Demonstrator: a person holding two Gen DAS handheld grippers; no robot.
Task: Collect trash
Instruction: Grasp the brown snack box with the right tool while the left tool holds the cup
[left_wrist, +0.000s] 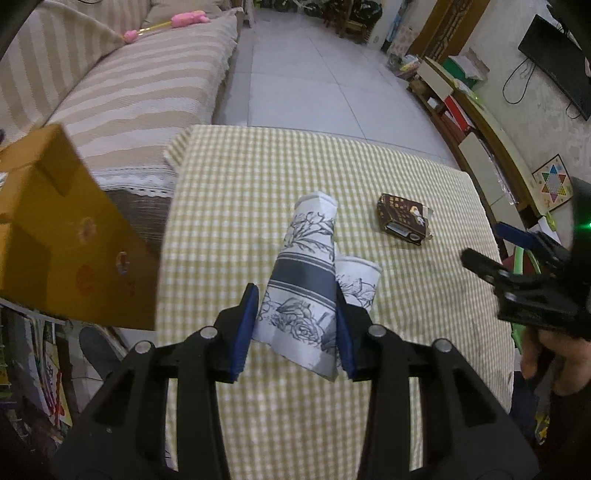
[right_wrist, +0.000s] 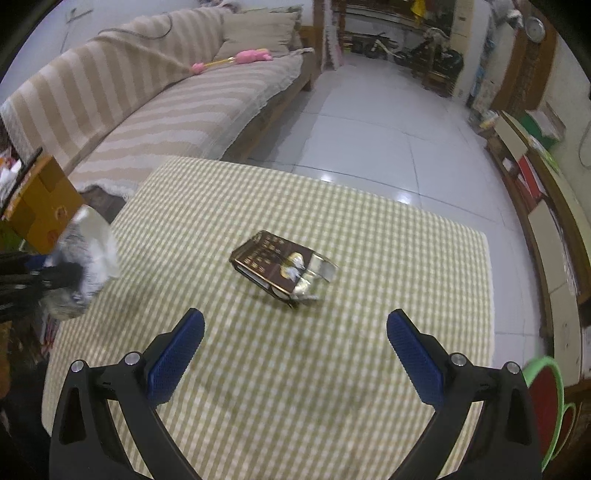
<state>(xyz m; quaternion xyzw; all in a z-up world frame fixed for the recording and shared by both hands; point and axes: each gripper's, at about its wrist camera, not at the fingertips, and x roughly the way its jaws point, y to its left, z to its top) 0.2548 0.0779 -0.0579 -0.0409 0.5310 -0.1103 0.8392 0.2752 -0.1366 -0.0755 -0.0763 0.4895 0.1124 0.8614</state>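
Note:
My left gripper (left_wrist: 295, 295) is shut on a flattened paper cup (left_wrist: 301, 273) with a grey flower print and holds it above the table. A second, matching paper cup (left_wrist: 358, 280) shows just behind the right finger; I cannot tell whether it is held too or lies on the cloth. In the right wrist view the held cup (right_wrist: 86, 254) is a blurred white shape at the left edge. A crumpled brown cigarette pack (left_wrist: 404, 218) (right_wrist: 280, 266) lies on the cloth. My right gripper (right_wrist: 295, 319) stands open just short of the pack, with nothing between its fingers.
The table (left_wrist: 258, 177) (right_wrist: 369, 369) wears a yellow checked cloth. A brown cardboard box (left_wrist: 66, 240) (right_wrist: 40, 199) stands at its left edge. A striped sofa (left_wrist: 129, 92) runs along the left, tiled floor (right_wrist: 369, 129) lies beyond, and a low shelf (right_wrist: 546, 221) lines the right wall.

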